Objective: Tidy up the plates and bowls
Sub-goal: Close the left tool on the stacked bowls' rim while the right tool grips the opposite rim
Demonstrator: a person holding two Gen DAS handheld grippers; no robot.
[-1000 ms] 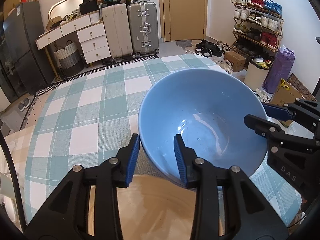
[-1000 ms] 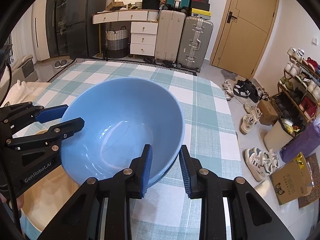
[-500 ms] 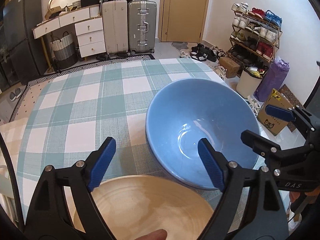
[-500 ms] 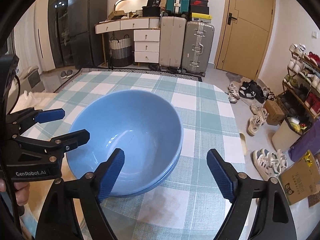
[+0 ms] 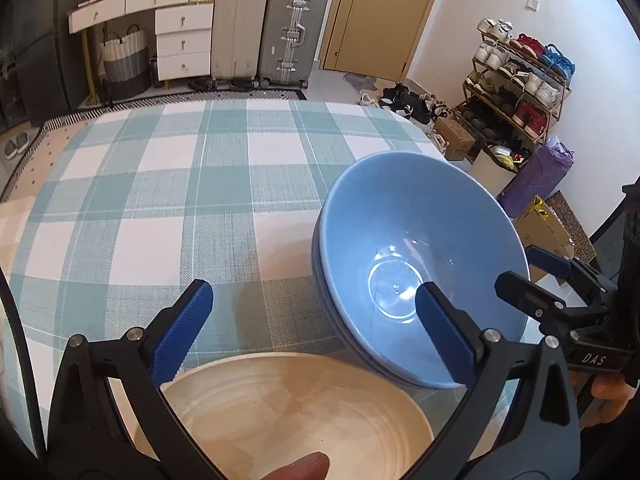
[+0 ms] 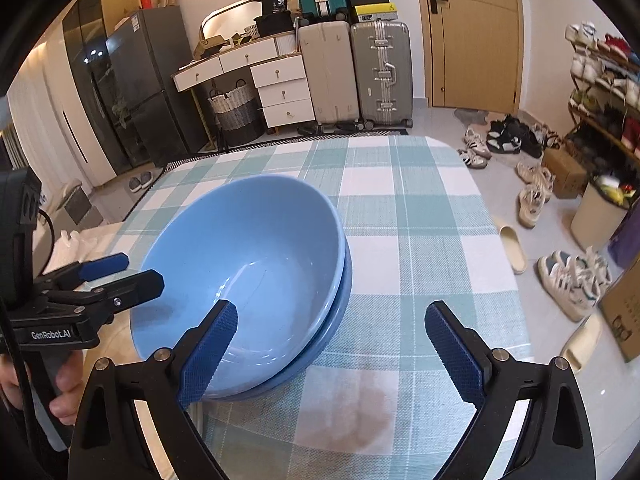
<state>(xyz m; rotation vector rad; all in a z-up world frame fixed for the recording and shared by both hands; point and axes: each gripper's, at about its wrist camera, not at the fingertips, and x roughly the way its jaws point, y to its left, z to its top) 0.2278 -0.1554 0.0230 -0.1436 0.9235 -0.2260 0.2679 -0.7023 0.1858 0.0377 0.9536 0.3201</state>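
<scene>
two blue bowls [image 5: 416,264] sit nested on the checked tablecloth [image 5: 160,200], just beside a cream plate [image 5: 288,412]. left gripper [image 5: 312,332] and right gripper [image 6: 332,352] are opening wide, gripping nothing.

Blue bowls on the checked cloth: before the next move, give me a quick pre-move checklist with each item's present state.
1. Top blue bowl nested in the lower blue bowl: ok.
2. Left tongs opening, nothing between them: ok.
3. Right tongs opening, off the rim: ok.
4. Stack fully on the table: ok.
5. Beige plate apart from the bowls: cannot tell.
6. Stain on the cloth wet or dry: cannot tell.
</scene>
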